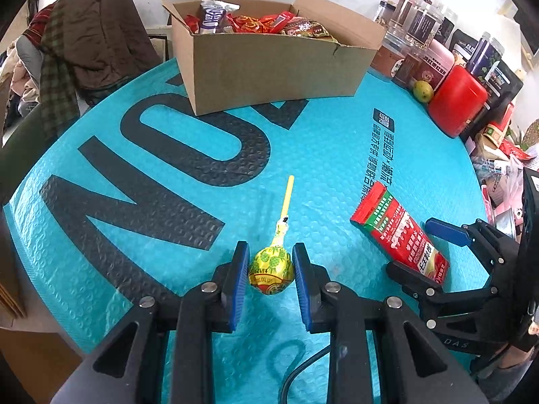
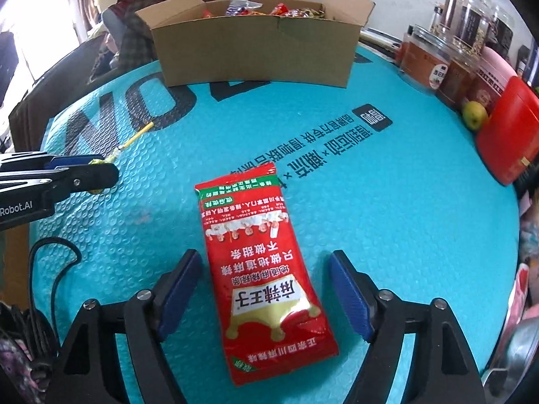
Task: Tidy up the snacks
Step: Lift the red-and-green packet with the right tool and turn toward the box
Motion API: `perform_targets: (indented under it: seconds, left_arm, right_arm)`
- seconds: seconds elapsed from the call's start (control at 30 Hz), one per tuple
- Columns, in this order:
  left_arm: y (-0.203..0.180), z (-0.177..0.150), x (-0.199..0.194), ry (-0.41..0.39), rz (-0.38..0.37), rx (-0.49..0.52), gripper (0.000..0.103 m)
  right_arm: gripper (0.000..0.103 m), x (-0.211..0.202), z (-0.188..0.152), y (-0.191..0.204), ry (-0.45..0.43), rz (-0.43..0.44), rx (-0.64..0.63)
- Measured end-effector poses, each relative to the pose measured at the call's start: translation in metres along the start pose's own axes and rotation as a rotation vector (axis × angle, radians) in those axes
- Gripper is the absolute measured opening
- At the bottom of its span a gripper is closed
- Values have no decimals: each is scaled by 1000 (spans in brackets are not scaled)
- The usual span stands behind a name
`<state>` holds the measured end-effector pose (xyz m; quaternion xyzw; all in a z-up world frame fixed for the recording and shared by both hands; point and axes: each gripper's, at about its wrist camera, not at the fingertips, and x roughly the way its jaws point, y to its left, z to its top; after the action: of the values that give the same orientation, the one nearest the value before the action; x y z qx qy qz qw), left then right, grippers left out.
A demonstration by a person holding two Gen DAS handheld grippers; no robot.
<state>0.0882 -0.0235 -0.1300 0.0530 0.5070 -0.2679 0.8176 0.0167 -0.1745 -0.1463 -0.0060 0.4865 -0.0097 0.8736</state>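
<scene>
Glossy red snack packet point(image 2: 266, 269) lies flat between my right tool's point(image 2: 266, 293) parted pads; my left tool point(image 1: 271, 274) clamps a round foil-wrapped lollipop point(image 1: 271, 271).

On the teal mat point(image 1: 337, 155): one yellow-wrapped lollipop point(image 1: 271, 269), one red snack packet point(image 2: 262, 269), one open cardboard box point(image 1: 269, 67) of wrapped snacks, one red tin point(image 1: 456, 101), one green fruit point(image 1: 422, 91), two grippers.

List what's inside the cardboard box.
The cardboard box is open-topped and holds a purple-and-white wrapped bar plus a heap of red snack packets. Anything lower is hidden by its walls.
</scene>
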Motion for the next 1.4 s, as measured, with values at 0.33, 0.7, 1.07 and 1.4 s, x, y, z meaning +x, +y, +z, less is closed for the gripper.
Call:
perform_targets:
  seconds: [0.33,0.7,1.07,1.4]
  left_arm:
    - [-7,1,-1,-2,-13,28,26]
    - [-13,4,-9,-28,-30,52,26]
    - [-28,9,-29,-88,-71,86,26]
    - [-38,43,-65,-229,-110,112,26]
  right_arm:
    - [48,-10,-5,2,-48,5,-4]
    - [47,-23,-10,-8,-58,80,128]
    - [47,-52,-6,-10,-122,133,172]
    - [47,-89,24,-12,-240,145,167]
